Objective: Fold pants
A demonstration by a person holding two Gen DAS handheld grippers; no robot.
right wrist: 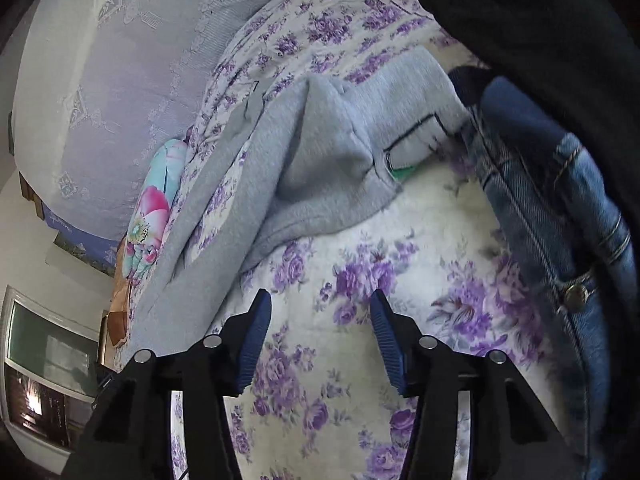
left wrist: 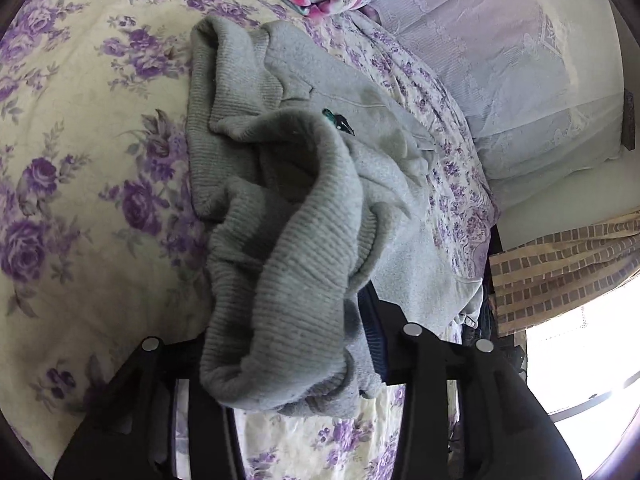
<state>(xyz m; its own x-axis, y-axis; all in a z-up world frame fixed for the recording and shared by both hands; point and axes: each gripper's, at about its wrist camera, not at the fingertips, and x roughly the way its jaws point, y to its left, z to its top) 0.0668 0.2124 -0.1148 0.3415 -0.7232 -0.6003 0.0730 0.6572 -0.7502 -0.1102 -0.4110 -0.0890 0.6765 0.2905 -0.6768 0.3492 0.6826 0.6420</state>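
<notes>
Ribbed waistband of the grey sweatpants (left wrist: 288,264) is bunched in the left gripper (left wrist: 288,364), clamped. Right gripper (right wrist: 316,340) gapes empty over bare floral bedspread (right wrist: 420,216); blue jeans (right wrist: 560,208) crowd the bed's right edge.

The left gripper (left wrist: 288,340) clamps the grey pants' (left wrist: 288,208) ribbed waistband above the floral bedspread (left wrist: 80,160).

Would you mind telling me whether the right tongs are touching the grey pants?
Apart. The right wrist view shows the right tongs open over bare floral bedspread, with nothing between them; the grey pants lie further up the bed.
</notes>
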